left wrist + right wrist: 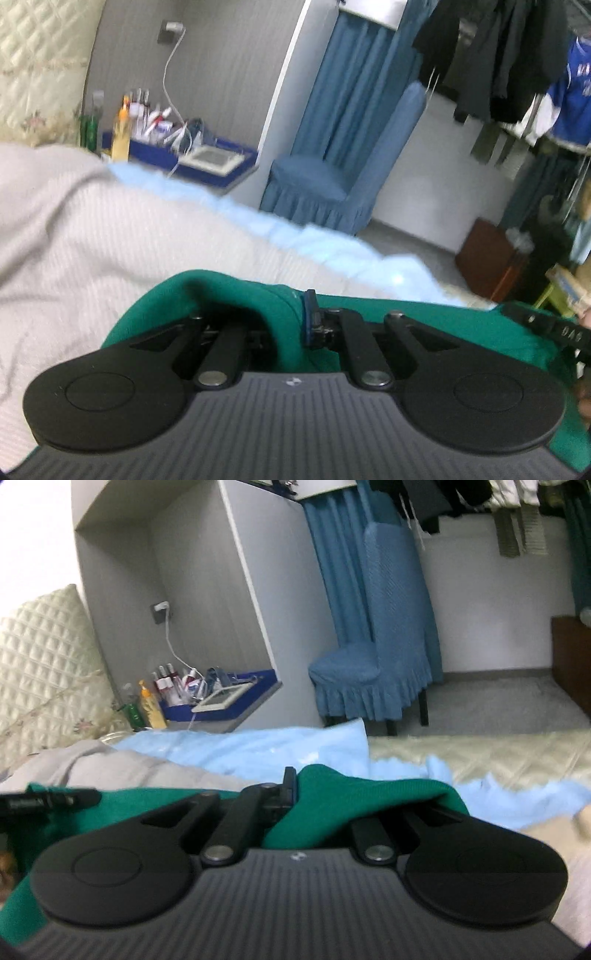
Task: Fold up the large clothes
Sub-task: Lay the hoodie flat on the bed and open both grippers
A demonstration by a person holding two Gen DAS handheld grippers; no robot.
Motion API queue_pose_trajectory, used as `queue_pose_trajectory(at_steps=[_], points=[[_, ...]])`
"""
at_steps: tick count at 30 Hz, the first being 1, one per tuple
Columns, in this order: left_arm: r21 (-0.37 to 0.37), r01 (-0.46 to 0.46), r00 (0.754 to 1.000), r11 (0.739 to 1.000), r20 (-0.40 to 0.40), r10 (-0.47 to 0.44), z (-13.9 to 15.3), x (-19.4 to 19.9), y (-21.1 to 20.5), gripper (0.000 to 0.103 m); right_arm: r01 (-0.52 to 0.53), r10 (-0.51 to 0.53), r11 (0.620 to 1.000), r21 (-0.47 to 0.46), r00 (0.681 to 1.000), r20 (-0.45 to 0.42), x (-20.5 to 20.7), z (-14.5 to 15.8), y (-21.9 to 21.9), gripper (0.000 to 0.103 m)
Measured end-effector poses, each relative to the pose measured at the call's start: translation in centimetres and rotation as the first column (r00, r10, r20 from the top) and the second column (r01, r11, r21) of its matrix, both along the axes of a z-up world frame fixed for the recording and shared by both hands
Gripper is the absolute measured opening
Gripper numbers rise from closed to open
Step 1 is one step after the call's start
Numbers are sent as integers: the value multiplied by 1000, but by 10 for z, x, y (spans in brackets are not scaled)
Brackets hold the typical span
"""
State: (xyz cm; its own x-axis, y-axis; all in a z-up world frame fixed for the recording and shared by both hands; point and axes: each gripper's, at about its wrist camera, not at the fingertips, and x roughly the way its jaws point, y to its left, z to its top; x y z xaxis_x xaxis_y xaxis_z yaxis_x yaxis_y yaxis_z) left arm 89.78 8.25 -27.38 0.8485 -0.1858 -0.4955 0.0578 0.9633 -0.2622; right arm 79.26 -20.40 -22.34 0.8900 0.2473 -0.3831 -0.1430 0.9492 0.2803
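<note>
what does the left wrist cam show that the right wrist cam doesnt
Only the left wrist view: a blue jersey hanging on the rack at far right, and a wide stretch of white bedcover.

Only the right wrist view: the quilted cream bedspread and the top of the grey alcove.

Both: the green garment pinched in the left gripper and the right gripper, the light blue blanket, the blue covered chair and the cluttered blue tray.
</note>
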Motion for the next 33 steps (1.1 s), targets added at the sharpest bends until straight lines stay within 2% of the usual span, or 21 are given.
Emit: queue_pose_trajectory(at_steps=[3,6,12,13,15,16,17,18,20,21,26,33], points=[[15,16,1000,1000,-19,-15,-20,9,2,13,3,-3,1000,18,1000,-13,5,-10,-4,8],[-6,19,999,1000,-28,-20,-21,9,5,14,5,-4,1000,25,999,-32,9,-11,-6,8],[49,25,998,998,-54,-22,5,-8,-6,15,-12,11,1000,-28,999,-36,10,-13,0,11],[46,28,998,999,-59,-25,11,-13,-6,17,-14,13,1000,-27,999,-41,8,-11,-1,11],[48,28,997,998,-72,-24,19,-21,-8,31,-23,21,999,-40,999,-48,5,-7,0,14],[67,30,997,997,-76,-25,23,-25,-10,52,-28,26,998,-55,999,-46,1,-4,2,20],[77,39,997,996,-73,-33,28,-30,-12,70,-32,29,997,-68,999,-46,-3,0,4,33],[81,55,997,995,-66,-49,32,-36,-13,75,-38,34,997,-72,998,-48,-9,3,5,41],[107,50,998,993,-41,-46,43,-50,-17,80,-45,43,996,-83,999,-33,-24,12,8,72],[122,39,999,992,-30,-35,49,-58,-18,81,-51,50,995,-86,999,-21,-33,16,9,74],[127,19,1000,992,1,-20,85,-102,-23,83,-66,68,993,-93,998,13,-83,43,11,74],[125,11,998,992,65,-20,148,-211,-34,86,-68,74,994,-85,995,70,-188,98,9,74]])
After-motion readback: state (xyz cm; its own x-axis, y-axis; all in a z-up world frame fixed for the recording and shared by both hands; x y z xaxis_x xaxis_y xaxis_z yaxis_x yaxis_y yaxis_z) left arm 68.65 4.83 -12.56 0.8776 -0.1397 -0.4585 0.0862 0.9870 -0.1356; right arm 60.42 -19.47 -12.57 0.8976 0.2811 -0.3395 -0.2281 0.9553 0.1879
